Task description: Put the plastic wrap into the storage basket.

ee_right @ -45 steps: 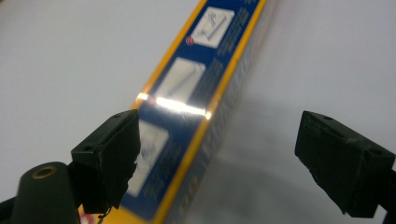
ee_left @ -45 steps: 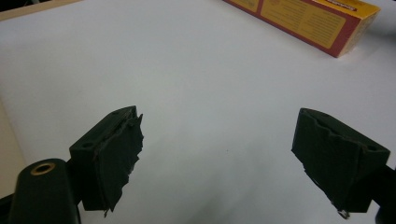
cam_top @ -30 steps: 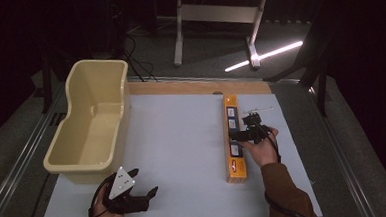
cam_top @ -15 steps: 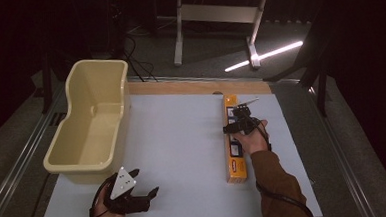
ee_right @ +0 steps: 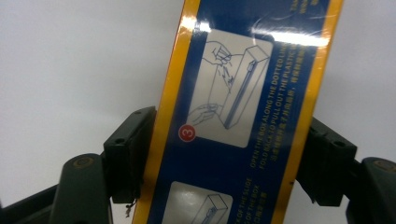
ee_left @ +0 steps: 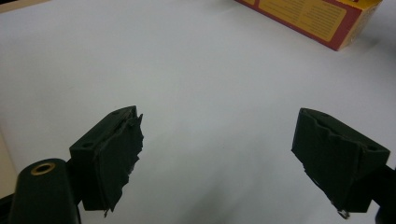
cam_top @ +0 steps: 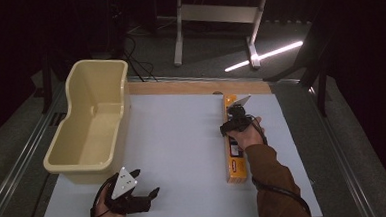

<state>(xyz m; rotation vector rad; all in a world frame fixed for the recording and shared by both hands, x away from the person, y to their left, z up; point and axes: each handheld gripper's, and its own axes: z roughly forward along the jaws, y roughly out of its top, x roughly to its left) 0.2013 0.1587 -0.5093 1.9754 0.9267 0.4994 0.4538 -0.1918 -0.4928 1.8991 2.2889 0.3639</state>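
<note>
Right hand-held gripper point(cam_top: 235, 117) sits over the long, narrow yellow-and-blue cardboard box point(cam_top: 235, 151), its black jaws straddling the box's width; they have just been closing, and in the right gripper view both pads point(ee_right: 128, 154) sit against the box's yellow edges, so it looks like a grip across the short dimension, probably because that is the only span the jaws can take. The box lies flat on the white surface point(cam_top: 183, 154), toward its right side, running lengthwise away from the person, with the grip well up toward the far end. Its top face is glossy blue with yellow borders, printed with numbered instruction panels and white lettering; one side panel, seen from the left gripper view, is red and yellow point(ee_left: 308, 18).

Left hand-held gripper point(cam_top: 130, 197) rests near the front edge, jaws wide apart with nothing between them, apparently waiting. A cream plastic tub point(cam_top: 90, 144) stands at the left, a likely destination.
</note>
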